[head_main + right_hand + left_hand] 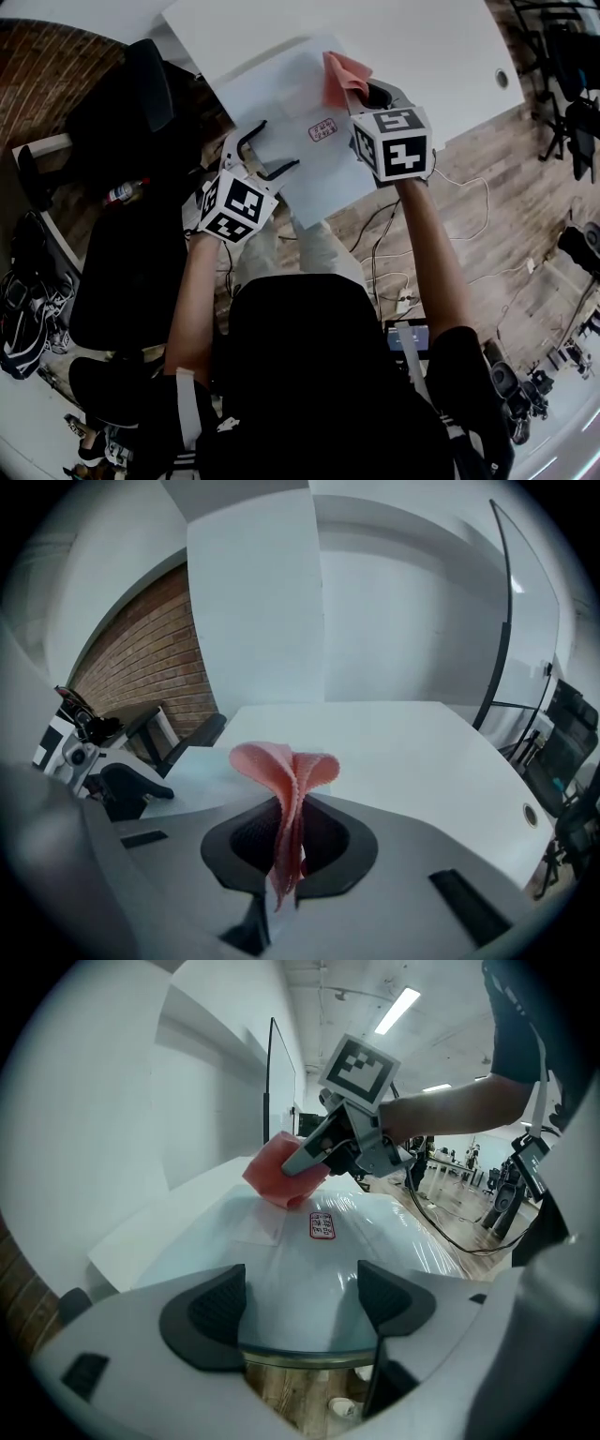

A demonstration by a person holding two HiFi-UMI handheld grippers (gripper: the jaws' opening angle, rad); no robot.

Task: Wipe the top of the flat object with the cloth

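I hold a claw in each hand over a white table (427, 37). My right claw (289, 841) is shut tight on a pink cloth (284, 771). The cloth is pinched near its middle, so a loose fold fans out past the jaws.

The flat sheet (281, 98) lies at the table's near edge. It is pale and glossy and has a small red label (322, 129) on its top. Its near end seems to stick out past the table over the wooden floor. The cloth hangs over the sheet's far right part, at or just above the surface; I cannot tell whether it touches.

My left claw (300, 1302) is wide open and grips nothing, with its jaws set either side of the sheet's near edge.

The cloth looks soft, light and limp. It will need pressing down flat to wipe well. The sheet looks thin, stiff and slick, so it may slide or tip. I judge the near edge is the place to steady it.
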